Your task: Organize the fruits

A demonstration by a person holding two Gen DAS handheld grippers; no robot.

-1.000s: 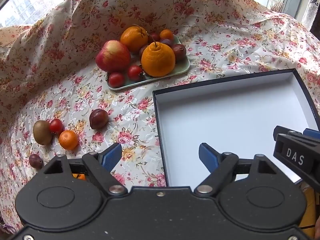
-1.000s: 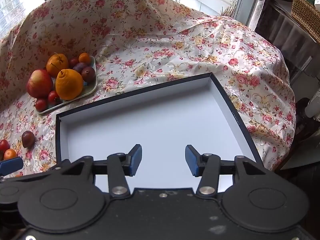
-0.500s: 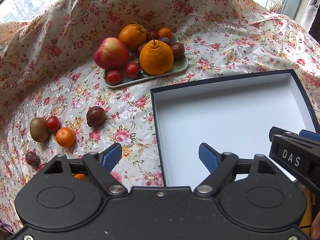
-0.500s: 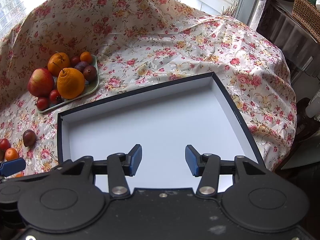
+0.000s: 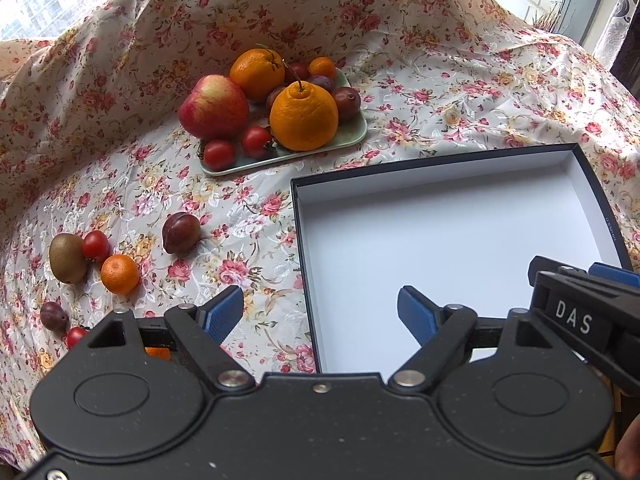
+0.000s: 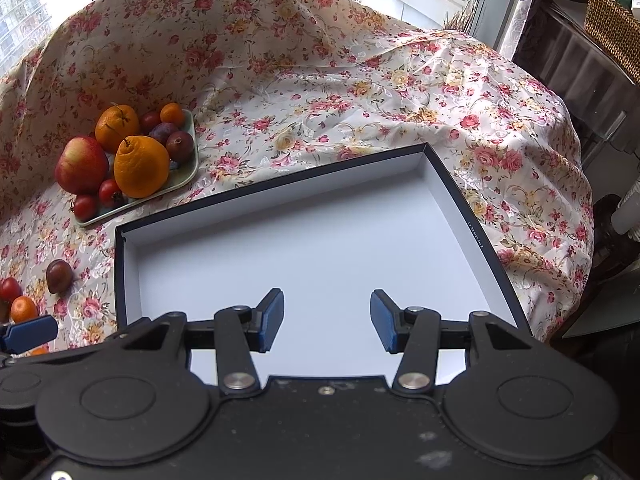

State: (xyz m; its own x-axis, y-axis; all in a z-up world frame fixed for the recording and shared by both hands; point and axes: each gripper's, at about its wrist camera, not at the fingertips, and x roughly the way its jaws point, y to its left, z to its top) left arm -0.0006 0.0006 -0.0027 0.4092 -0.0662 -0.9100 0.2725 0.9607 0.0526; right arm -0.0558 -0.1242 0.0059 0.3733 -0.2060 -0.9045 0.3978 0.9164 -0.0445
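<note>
A pale green plate (image 5: pixel 352 140) (image 6: pixel 188 172) holds an apple (image 5: pixel 212 108), two big oranges (image 5: pixel 304 116), plums and small tomatoes. Loose on the floral cloth lie a plum (image 5: pixel 181 232) (image 6: pixel 59 276), a kiwi (image 5: pixel 67 258), a tomato (image 5: pixel 95 245), a small orange (image 5: pixel 119 274) and more small fruit at the far left. An empty white box with a dark rim (image 5: pixel 440 240) (image 6: pixel 300 264) lies to the right. My left gripper (image 5: pixel 320 312) is open over the box's near left edge. My right gripper (image 6: pixel 326 316) is open above the box.
The floral cloth (image 6: pixel 320 80) rises into a hump behind the plate and drops off at the right, where a dark cabinet with a wicker basket (image 6: pixel 612 28) stands. Windows run along the back.
The left gripper has drifted slightly, so the fruit and box sit a little lower and left in its view. Both grippers stay open.
</note>
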